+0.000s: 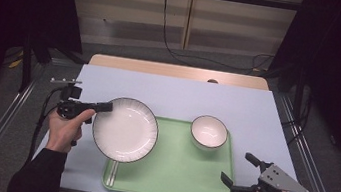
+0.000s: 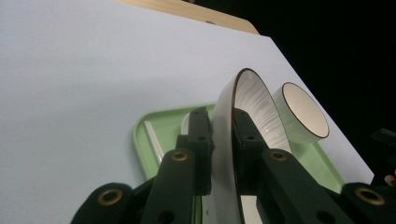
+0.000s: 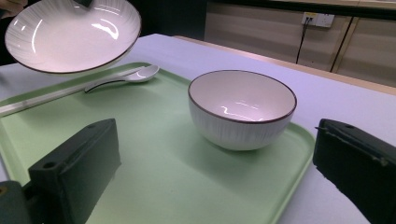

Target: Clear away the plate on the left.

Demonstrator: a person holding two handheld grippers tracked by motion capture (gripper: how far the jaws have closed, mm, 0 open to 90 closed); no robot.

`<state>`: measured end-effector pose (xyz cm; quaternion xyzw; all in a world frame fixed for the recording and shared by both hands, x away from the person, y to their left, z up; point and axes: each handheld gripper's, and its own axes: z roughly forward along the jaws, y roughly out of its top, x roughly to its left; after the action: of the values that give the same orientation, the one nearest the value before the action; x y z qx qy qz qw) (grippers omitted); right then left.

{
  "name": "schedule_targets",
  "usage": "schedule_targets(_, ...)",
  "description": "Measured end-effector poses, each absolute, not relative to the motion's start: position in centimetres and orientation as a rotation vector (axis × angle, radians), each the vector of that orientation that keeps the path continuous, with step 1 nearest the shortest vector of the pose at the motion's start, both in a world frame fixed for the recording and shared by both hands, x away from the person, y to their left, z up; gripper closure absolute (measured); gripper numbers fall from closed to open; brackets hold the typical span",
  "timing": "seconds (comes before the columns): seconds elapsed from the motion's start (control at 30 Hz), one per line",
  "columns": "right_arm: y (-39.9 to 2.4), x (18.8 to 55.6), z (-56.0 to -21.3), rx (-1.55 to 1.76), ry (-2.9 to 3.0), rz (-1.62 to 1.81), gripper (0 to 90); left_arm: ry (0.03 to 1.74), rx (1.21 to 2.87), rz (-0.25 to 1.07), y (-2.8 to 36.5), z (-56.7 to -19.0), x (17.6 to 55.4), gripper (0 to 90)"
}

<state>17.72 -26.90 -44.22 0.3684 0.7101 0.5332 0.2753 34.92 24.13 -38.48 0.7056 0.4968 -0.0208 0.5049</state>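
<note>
Two hand-held grippers work here: the left hand-held gripper (image 1: pixel 106 106) pinches the plate's (image 1: pixel 125 131) rim, lifted above the green tray (image 1: pixel 182 178); the right hand-held gripper (image 1: pixel 238 170) stands spread beside the bowl (image 1: pixel 209 130).

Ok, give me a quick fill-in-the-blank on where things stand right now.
The left gripper is shut on the rim of the white ____.
The white bowl stands on the ____ tray.
The right gripper has its jaws ____.
A white spoon lies on the tray beside the ____.

Missing words: plate; green; open; chopsticks
</note>
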Motion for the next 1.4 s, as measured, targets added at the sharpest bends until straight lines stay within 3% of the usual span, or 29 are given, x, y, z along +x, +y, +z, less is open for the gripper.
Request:
schedule_targets(0.67, -26.9, 17.7, -44.2, 0.992, 1.909, 1.437, 0.2, 1.13, 1.745, -0.156, 18.9, -39.6, 35.0, 80.7)
schedule_targets(0.87, -26.8, 17.8, -44.2, 0.991, 1.906, 1.436, 0.2, 1.108, 1.773, -0.113, 17.1, -39.5, 34.8, 80.6)
schedule_targets(1.13, -26.9, 17.7, -44.2, 0.996, 1.904, 1.437, 0.2, 1.062, 1.808, -0.214, 14.6, -40.8, 34.7, 80.7)
schedule_targets(1.4, -26.9, 17.8, -44.3, 0.991, 1.903, 1.432, 0.2, 1.06, 1.838, -0.231, 14.0, -41.8, 34.8, 80.3)
